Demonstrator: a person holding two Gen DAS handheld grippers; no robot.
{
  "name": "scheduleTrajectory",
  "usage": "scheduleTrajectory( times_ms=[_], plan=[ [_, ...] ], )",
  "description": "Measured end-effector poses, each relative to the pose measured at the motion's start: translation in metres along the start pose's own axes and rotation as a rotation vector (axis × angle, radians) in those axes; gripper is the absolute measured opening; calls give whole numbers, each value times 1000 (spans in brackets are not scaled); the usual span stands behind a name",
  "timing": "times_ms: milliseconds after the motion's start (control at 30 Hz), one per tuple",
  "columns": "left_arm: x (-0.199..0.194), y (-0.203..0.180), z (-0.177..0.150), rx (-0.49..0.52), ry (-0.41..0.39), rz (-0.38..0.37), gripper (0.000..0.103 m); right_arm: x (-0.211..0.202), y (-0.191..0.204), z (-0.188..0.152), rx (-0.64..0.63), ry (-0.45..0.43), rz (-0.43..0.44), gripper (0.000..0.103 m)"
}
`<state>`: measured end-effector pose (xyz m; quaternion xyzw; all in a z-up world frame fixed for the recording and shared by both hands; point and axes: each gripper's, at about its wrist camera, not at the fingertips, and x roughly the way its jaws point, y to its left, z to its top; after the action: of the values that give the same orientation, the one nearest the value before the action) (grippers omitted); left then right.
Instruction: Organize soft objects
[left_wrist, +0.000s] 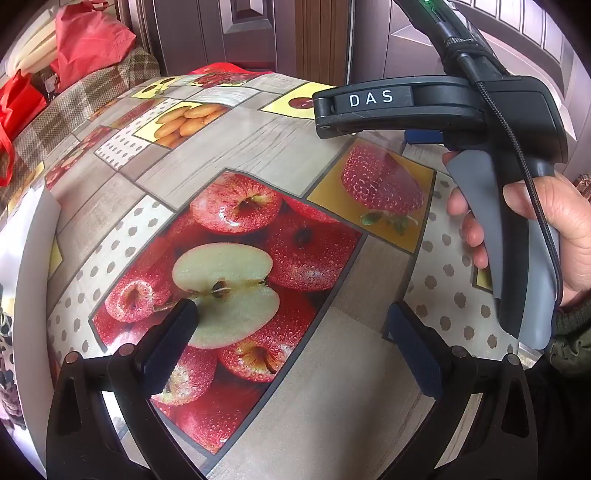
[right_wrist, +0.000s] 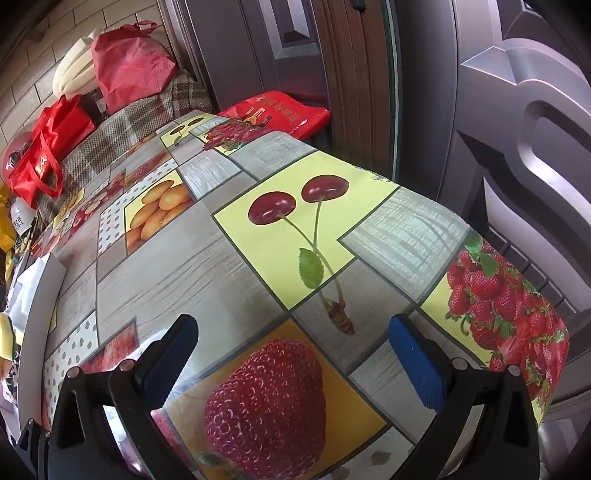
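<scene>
My left gripper (left_wrist: 290, 310) hangs open over the fruit-print tablecloth (left_wrist: 258, 147), above a printed apple, with nothing between its fingers. A hand (left_wrist: 554, 229) holds the right gripper's grey handle (left_wrist: 517, 240) at the right of the left wrist view. In the right wrist view my right gripper (right_wrist: 293, 321) is open and empty over a printed strawberry and cherries on the tablecloth (right_wrist: 221, 266). No loose soft object lies on the cloth near either gripper. At the far left, a red fabric bag (right_wrist: 129, 62), a red tote (right_wrist: 48, 147) and a cream ribbed item (right_wrist: 74, 74) rest on a plaid cover (right_wrist: 122, 133).
A red printed bag (right_wrist: 280, 110) sits past the table's far end by the brown doors (right_wrist: 517, 147). A white sheet (left_wrist: 33, 240) lies at the table's left edge, with clutter beyond it. The table's right edge drops off near the strawberry print (right_wrist: 517, 314).
</scene>
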<state>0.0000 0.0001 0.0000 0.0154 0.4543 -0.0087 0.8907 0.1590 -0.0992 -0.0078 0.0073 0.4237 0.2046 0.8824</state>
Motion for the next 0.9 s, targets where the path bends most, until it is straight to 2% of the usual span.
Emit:
scheduleTrajectory(
  times_ms=[900],
  plan=[
    [0,0,0,0,0,0,102,-4,-6,0,22,-12,31,103]
  ],
)
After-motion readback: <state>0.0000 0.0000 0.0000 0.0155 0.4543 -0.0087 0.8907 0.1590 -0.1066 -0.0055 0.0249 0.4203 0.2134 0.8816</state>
